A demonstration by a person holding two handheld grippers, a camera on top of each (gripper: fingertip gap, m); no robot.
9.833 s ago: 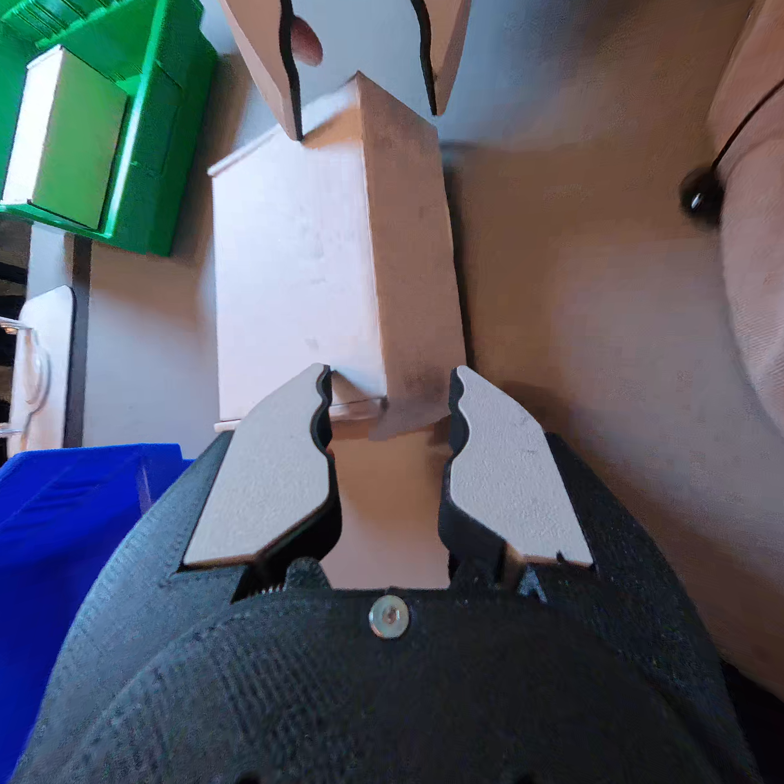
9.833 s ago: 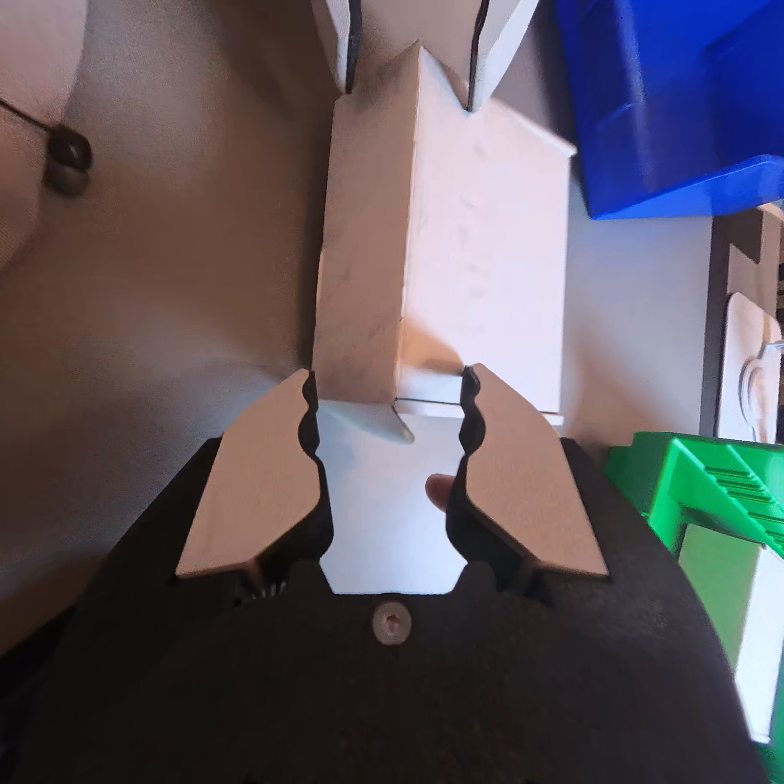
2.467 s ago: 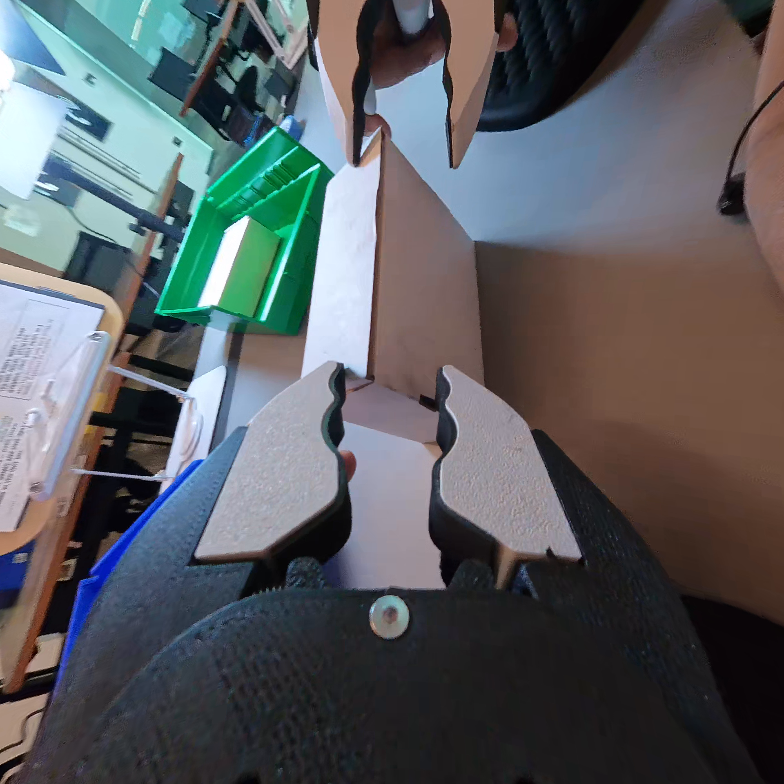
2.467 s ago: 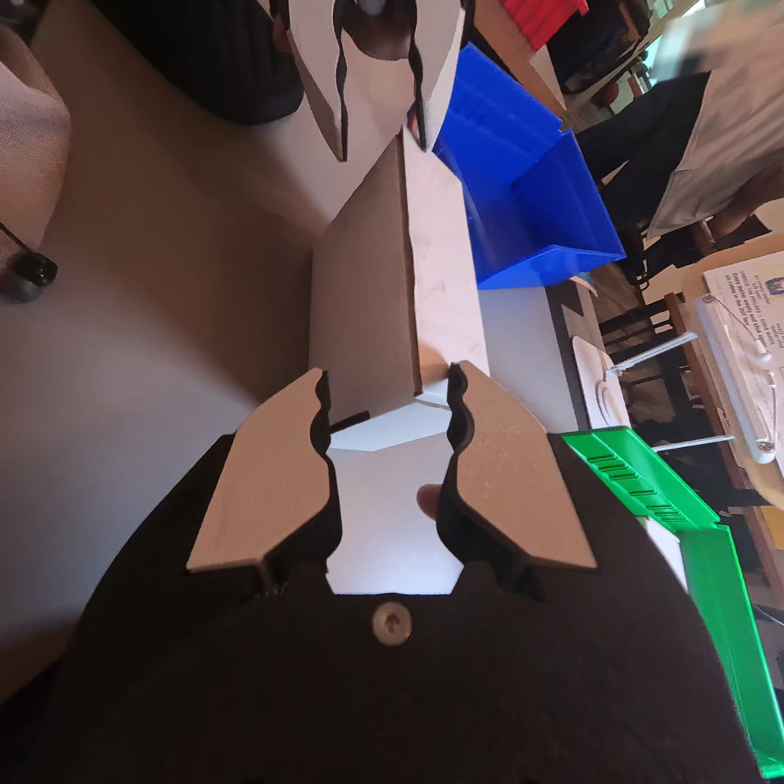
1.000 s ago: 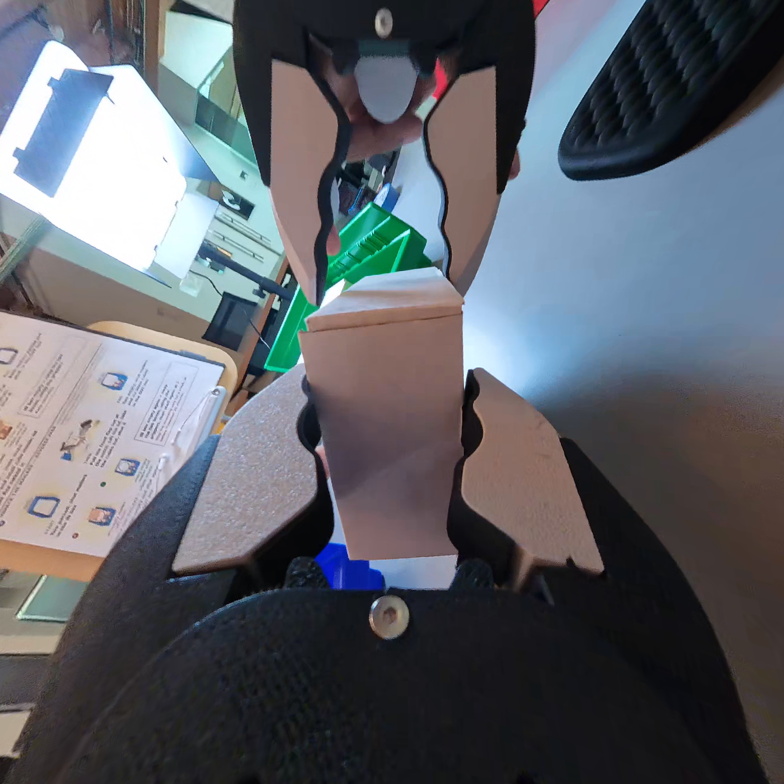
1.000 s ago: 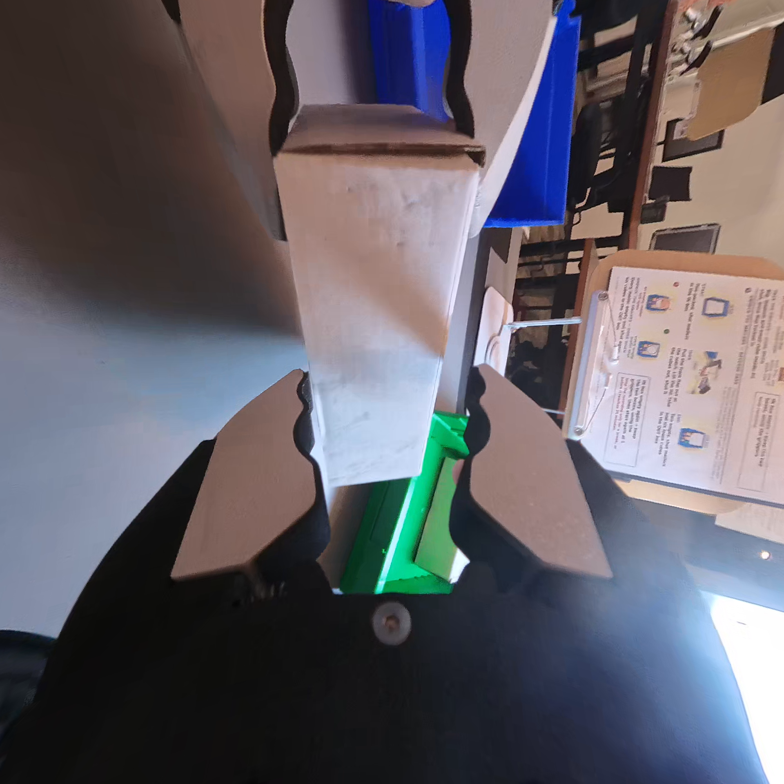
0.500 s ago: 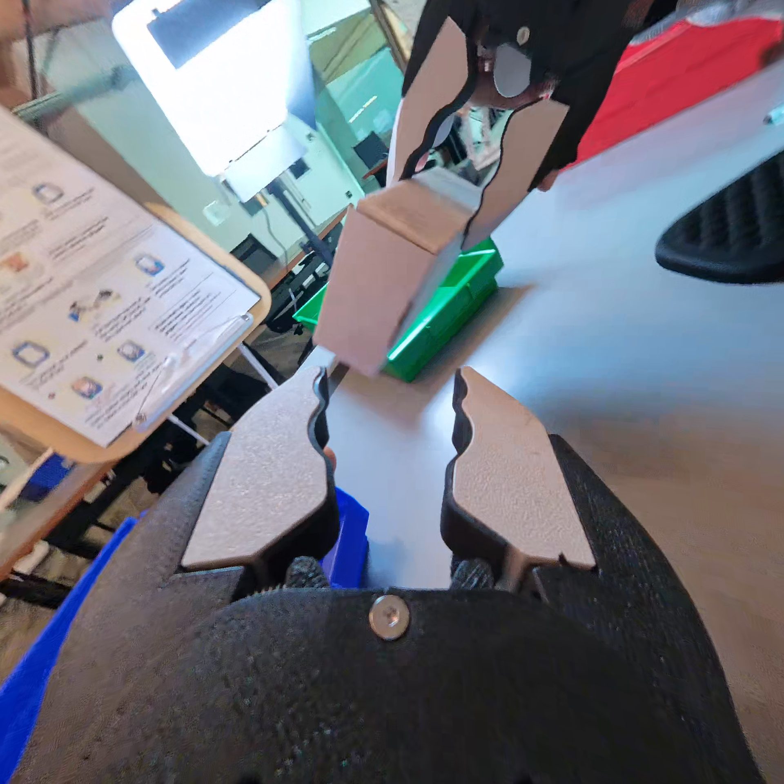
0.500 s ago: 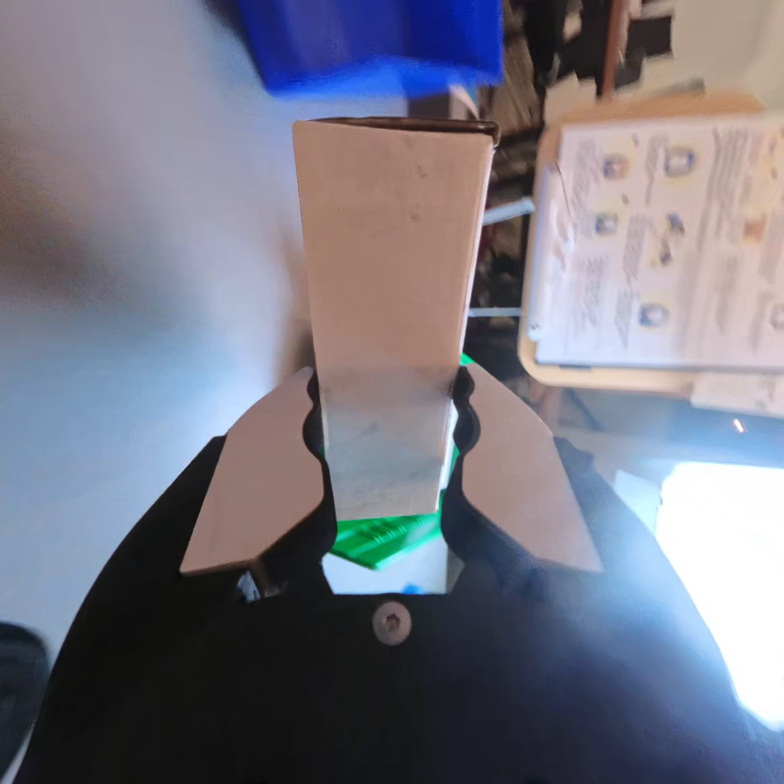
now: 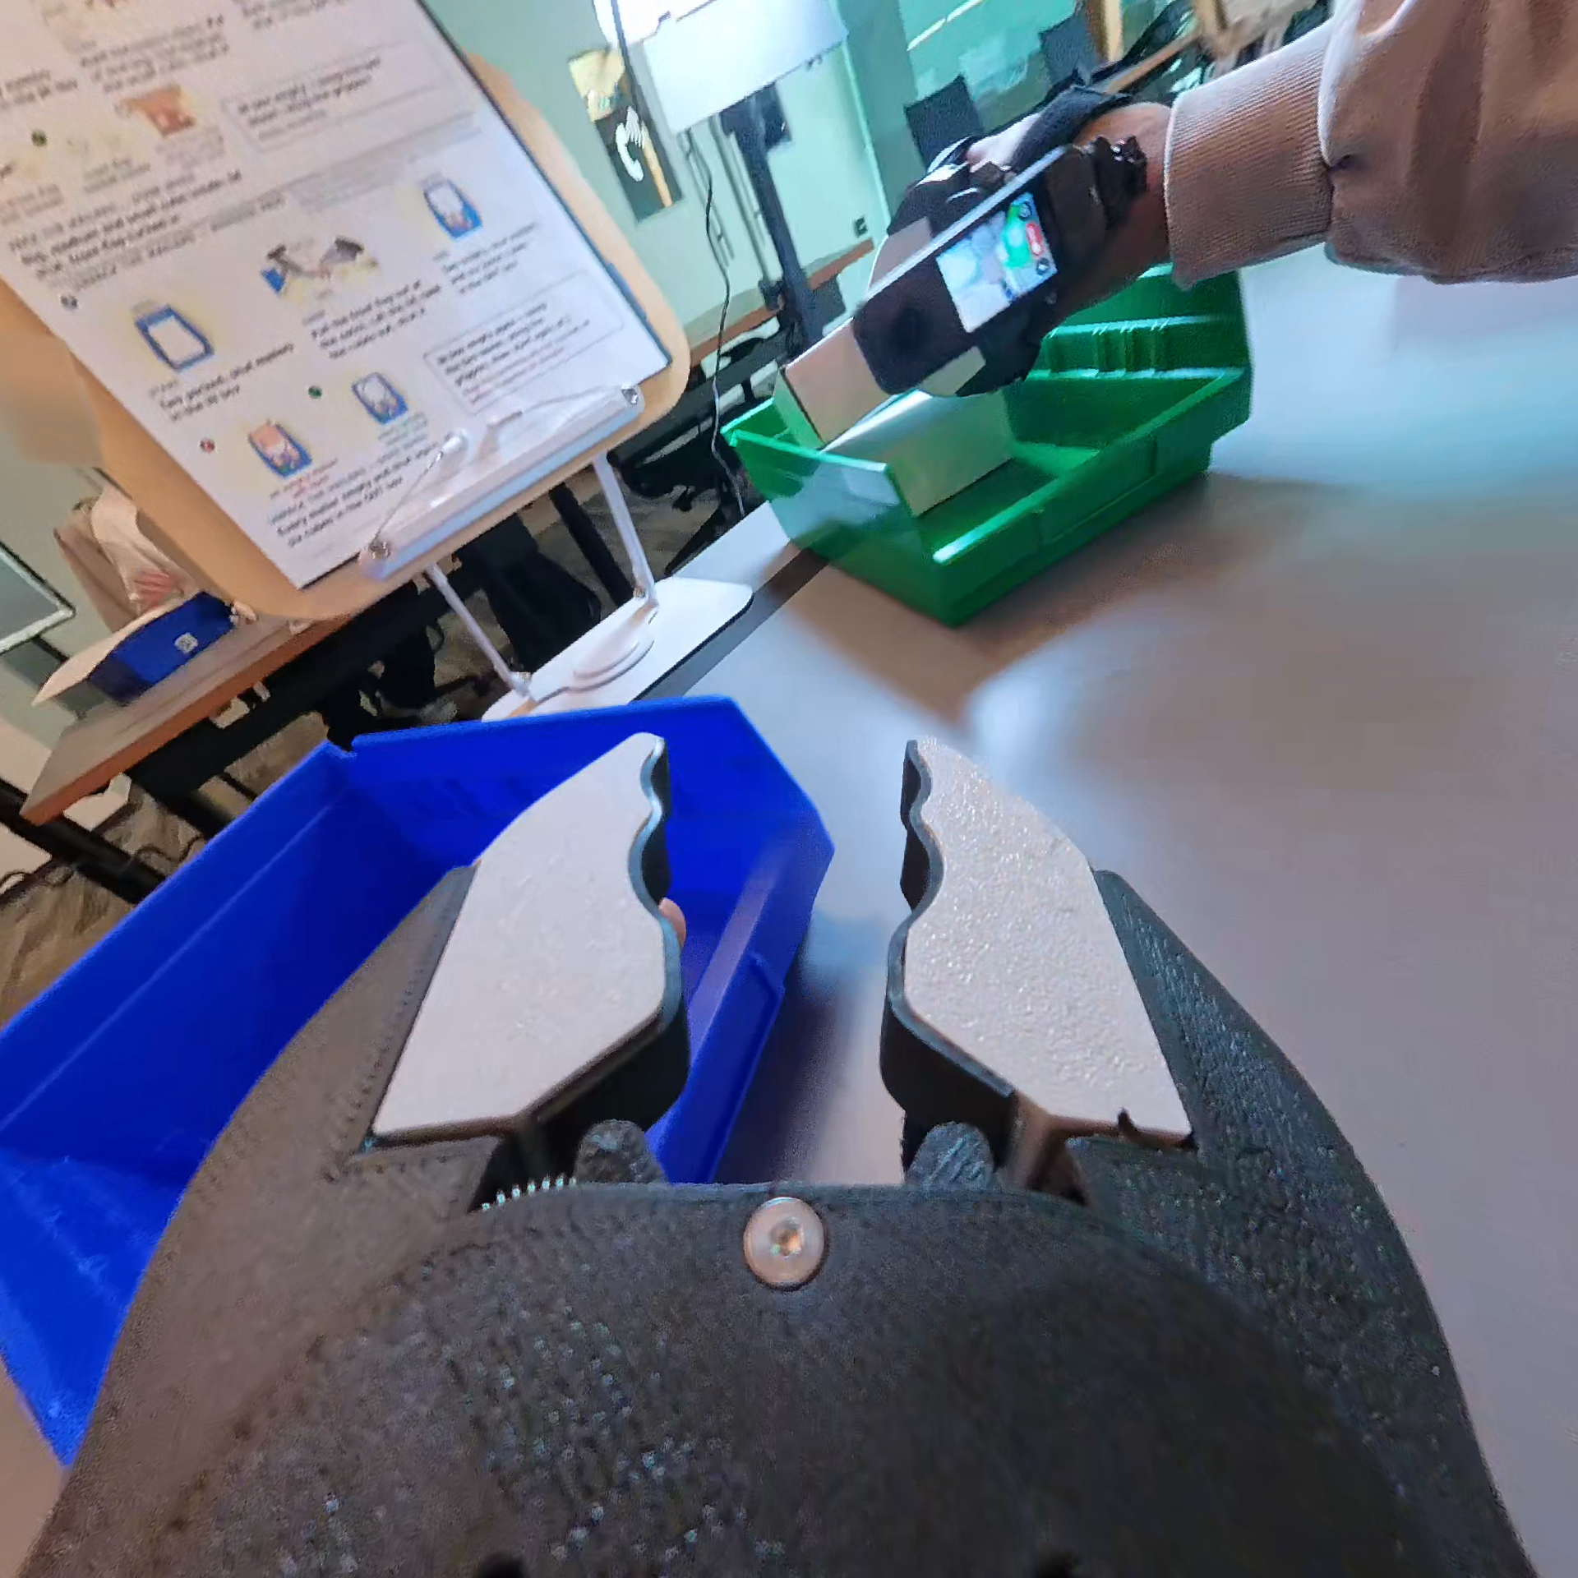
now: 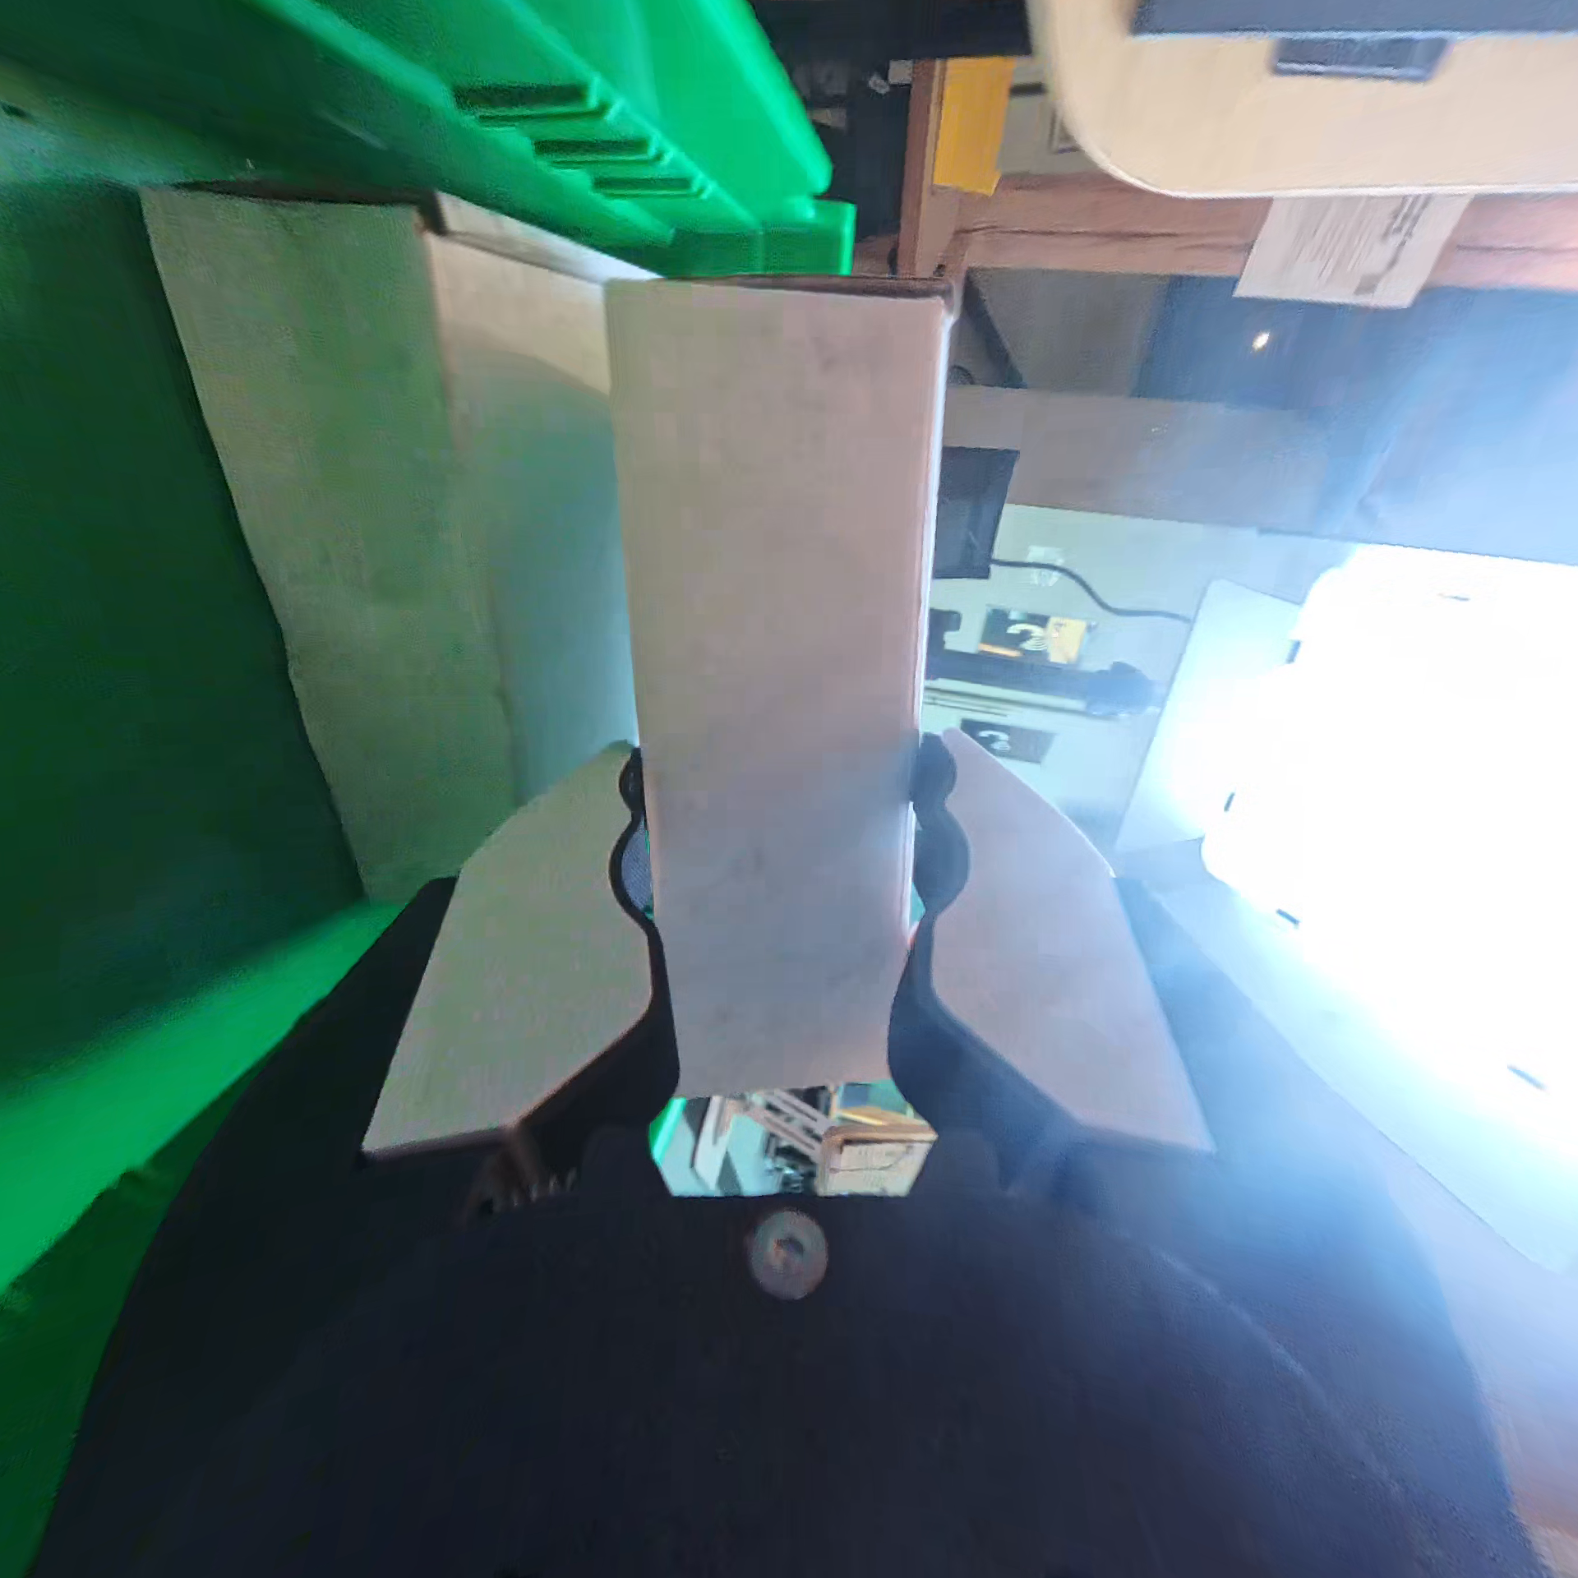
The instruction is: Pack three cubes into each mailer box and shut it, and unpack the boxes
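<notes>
Two mailer boxes: one [image 10: 777, 649] in right gripper [image 10: 781, 768], one [image 10: 341, 529] in green bin [image 10: 102, 598]

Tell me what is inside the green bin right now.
The green bin holds one closed mailer box lying flat, with the right gripper holding a second box over it. Both boxes' contents are hidden.

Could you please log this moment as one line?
left tongs: open, empty, by blue bin | right tongs: gripping mailer box over green bin
</notes>
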